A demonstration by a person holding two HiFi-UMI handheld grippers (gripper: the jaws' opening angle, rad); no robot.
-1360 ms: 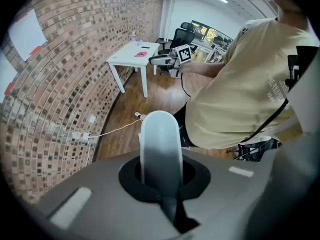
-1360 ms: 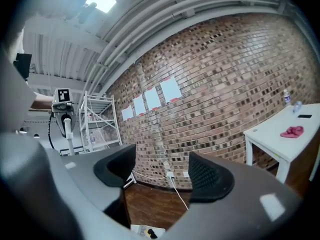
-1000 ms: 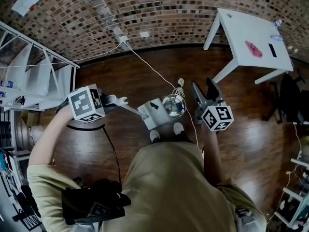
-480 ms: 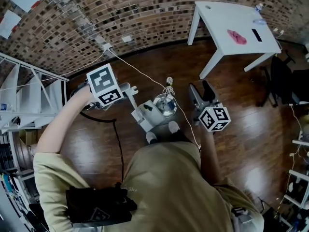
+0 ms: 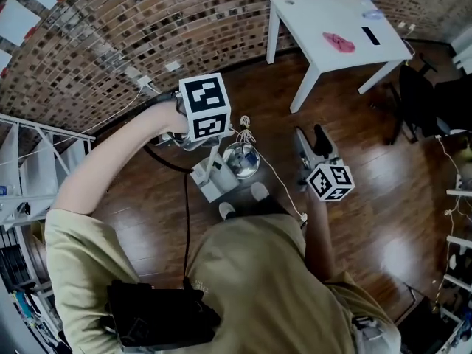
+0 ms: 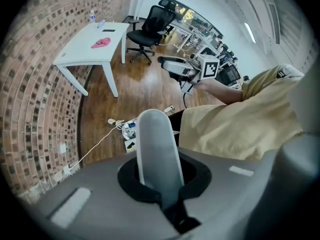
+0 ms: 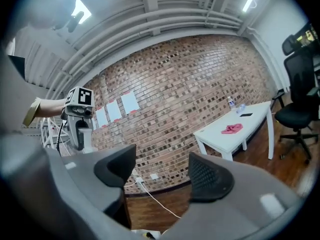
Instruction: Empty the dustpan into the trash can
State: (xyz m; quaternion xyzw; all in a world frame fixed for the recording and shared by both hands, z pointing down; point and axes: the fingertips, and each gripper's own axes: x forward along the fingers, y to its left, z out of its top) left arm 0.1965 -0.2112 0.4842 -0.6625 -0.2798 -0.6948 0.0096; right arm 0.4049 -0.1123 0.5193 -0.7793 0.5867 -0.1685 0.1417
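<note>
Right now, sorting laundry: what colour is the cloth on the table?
The cloth is pink; left gripper view.

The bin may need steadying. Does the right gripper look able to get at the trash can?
Probably yes: the right gripper is open and empty, and only bare floor and a thin cable lie between it and the trash can.

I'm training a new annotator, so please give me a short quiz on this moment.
1. Fill in: the left gripper's jaws are shut on the dustpan's ____.
2. What lies on the white table? A) pink cloth B) trash can C) dustpan
3. True or false: the right gripper's jaws stand apart with nothing between them.
Key: 1 handle; 2 A; 3 true.
</note>
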